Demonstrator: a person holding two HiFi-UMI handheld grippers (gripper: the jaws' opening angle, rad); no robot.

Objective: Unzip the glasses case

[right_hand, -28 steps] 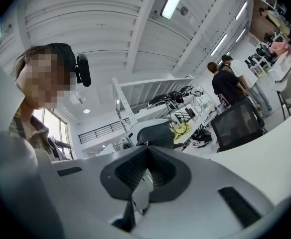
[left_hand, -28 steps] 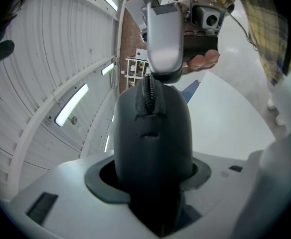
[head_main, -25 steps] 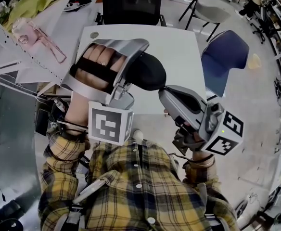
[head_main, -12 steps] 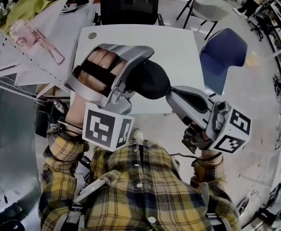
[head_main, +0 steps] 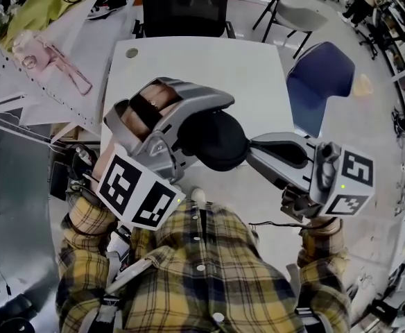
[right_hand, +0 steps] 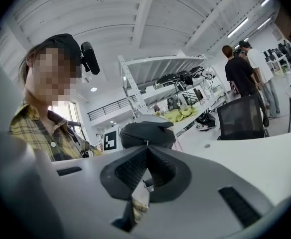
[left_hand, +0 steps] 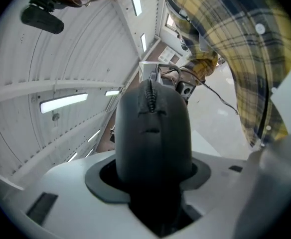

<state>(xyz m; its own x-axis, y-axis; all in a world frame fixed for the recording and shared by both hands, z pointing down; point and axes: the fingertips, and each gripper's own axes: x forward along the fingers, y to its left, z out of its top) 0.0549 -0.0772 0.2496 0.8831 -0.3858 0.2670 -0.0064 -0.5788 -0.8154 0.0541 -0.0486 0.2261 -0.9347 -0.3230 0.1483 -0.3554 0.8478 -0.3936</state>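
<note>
Held in the air over the white surface [head_main: 258,68], before the chest: black glasses case [head_main: 213,139], long axis running from left tool [left_hand: 153,183] across to right tool [right_hand: 146,151]. Clamped by one end in left tool. Met at the far end by right tool, pinched shut, apparently on the zipper pull [right_hand: 146,144]. Left hand rolled inward; right wrist roughly level.

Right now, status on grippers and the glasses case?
Left gripper shut on glasses case, held above table. Right gripper pinching zipper pull. Nothing in the way.
</note>
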